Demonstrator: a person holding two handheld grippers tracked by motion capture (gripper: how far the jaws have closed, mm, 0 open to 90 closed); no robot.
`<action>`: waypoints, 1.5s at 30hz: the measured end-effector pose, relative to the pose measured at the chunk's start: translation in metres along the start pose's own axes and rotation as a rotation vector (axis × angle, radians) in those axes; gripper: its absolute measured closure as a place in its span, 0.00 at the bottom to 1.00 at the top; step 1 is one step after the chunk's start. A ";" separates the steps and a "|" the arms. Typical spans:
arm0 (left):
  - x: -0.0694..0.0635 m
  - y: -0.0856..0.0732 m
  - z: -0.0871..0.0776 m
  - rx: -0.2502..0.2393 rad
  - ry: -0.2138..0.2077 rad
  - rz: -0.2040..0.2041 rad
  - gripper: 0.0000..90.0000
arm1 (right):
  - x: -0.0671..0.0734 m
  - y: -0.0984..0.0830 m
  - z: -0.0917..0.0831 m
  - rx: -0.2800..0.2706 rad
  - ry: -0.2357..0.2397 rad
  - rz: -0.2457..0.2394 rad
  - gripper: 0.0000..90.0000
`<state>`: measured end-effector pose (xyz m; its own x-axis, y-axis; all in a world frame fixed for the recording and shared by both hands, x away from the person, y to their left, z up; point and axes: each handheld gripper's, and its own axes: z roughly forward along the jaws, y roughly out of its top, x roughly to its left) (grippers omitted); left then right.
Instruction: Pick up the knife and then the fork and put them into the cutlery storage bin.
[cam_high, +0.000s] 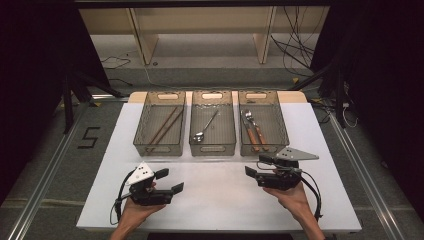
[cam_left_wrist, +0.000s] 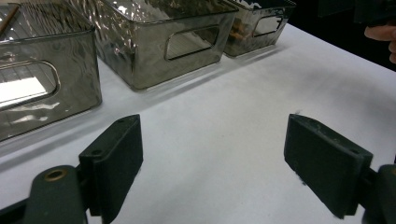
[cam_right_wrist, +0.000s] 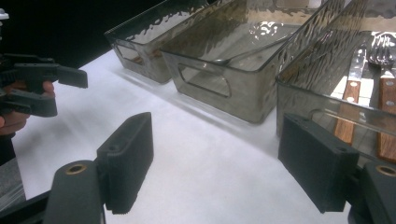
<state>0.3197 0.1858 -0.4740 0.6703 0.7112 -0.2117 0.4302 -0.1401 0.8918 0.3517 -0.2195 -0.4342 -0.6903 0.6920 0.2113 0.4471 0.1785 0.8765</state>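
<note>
Your right gripper (cam_high: 257, 165) hovers with jaws spread wide and nothing between them, just in front of the right bin (cam_high: 263, 149), while your left gripper (cam_high: 169, 181) waits over the white table (cam_high: 220, 200), its jaws likewise apart and empty. Nearest your right gripper, the right bin holds a fork (cam_high: 248, 129) and a knife (cam_high: 258, 131), both wooden-handled, lying lengthwise side by side. The middle bin (cam_high: 212, 147) holds a single metal spoon (cam_high: 205, 128), laid diagonally. The left bin (cam_high: 159, 149) holds a pair of brown chopsticks (cam_high: 164, 127), also diagonal. All three clear bins stand side by side at the table's far edge.
</note>
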 end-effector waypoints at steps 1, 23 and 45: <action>0.000 0.000 0.000 0.000 -0.001 0.000 0.21 | 0.001 -0.002 -0.001 0.001 0.004 0.004 0.30; -0.007 -0.004 -0.001 0.022 -0.026 0.029 0.21 | 0.010 -0.041 -0.011 0.009 0.017 0.007 0.25; -0.005 -0.005 0.000 0.028 -0.032 0.026 0.21 | 0.010 -0.043 -0.012 -0.005 0.005 0.004 0.21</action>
